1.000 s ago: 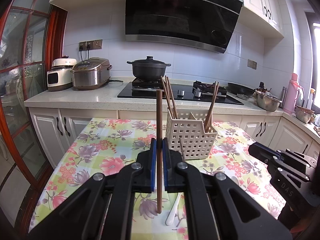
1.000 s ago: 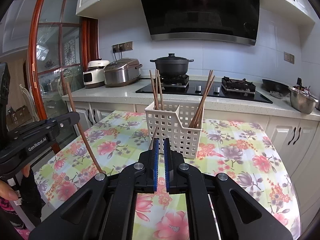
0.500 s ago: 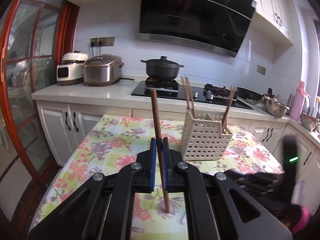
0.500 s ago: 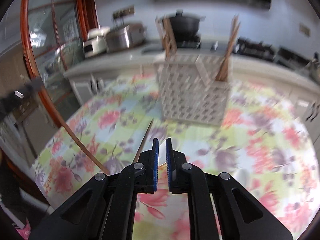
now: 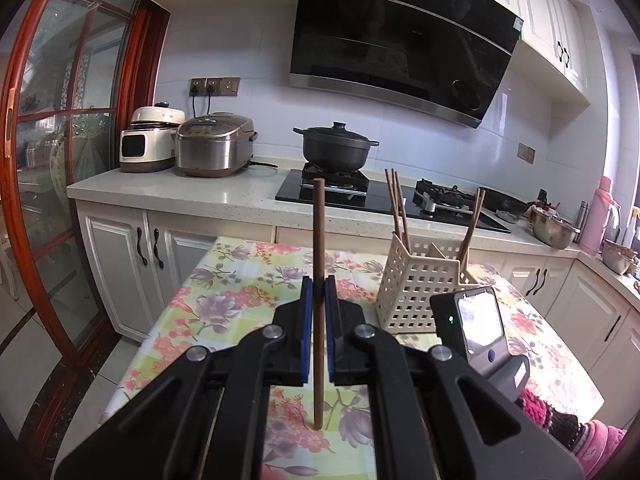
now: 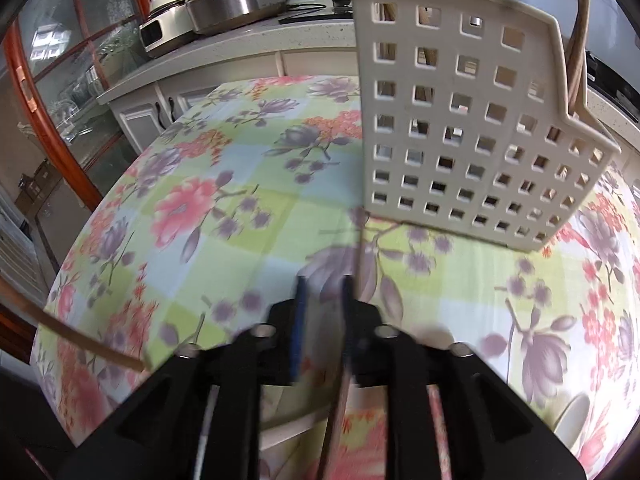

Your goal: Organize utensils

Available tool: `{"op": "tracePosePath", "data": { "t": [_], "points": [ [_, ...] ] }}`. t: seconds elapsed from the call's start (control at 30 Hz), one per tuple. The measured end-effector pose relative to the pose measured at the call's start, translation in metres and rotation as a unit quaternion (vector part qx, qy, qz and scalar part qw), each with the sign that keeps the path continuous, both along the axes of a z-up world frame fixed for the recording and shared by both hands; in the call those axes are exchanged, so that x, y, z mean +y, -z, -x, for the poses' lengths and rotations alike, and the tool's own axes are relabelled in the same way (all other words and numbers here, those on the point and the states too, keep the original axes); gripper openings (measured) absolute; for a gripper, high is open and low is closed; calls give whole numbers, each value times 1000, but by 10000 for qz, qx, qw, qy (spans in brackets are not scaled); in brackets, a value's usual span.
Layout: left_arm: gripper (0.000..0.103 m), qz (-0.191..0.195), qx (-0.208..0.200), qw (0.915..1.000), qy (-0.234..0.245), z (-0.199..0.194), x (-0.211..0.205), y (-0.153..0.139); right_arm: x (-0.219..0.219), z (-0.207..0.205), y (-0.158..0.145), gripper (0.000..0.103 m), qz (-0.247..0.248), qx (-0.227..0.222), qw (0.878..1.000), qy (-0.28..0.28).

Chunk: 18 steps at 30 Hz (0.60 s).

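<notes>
My left gripper [image 5: 319,296] is shut on a brown chopstick [image 5: 319,240] and holds it upright above the flowered table [image 5: 224,296]. The white perforated utensil basket [image 5: 420,284] stands to its right with several chopsticks in it. In the right wrist view the basket [image 6: 460,120] is close ahead. My right gripper [image 6: 323,300] is open and low over the cloth, with a chopstick [image 6: 360,248] lying on the table by its right finger. The left gripper's chopstick [image 6: 80,344] shows at the lower left. A white spoon [image 6: 572,412] lies at the lower right.
Behind the table runs a counter [image 5: 180,188] with two rice cookers [image 5: 212,144], a black pot [image 5: 334,146] on the hob and steel bowls [image 5: 554,228] at the right. The back of the right gripper [image 5: 472,324] sits beside the basket.
My right gripper has opened and dropped toward the table, close to the basket and over a lying chopstick. My left gripper has drawn back and left, still holding its chopstick.
</notes>
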<state>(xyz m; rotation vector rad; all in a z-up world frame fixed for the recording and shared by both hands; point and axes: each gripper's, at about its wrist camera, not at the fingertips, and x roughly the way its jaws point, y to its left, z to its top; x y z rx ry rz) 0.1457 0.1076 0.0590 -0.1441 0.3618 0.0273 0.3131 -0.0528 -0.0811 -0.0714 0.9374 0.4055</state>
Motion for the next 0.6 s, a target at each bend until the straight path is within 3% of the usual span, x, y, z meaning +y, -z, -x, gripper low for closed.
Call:
{"op": "tracePosePath", "data": {
  "t": [0.03,0.37,0.5,0.6],
  "points": [
    [6,8,-10,10000,-5,0,1,-1,-1,-2,-1,39,-46,-27,10000,23],
    [6,-7,-29,10000,-6,0,2,0,-17,0,-4,37,-6,-169,9998,133],
    [6,-7,12,10000,14,-2,-1,3,-14,-3,2,37,347,-97,9992,190],
    [6,-17,19,10000,32,-4,-2,2,-8,-7,11,30,543,-42,9984,126]
  ]
}}
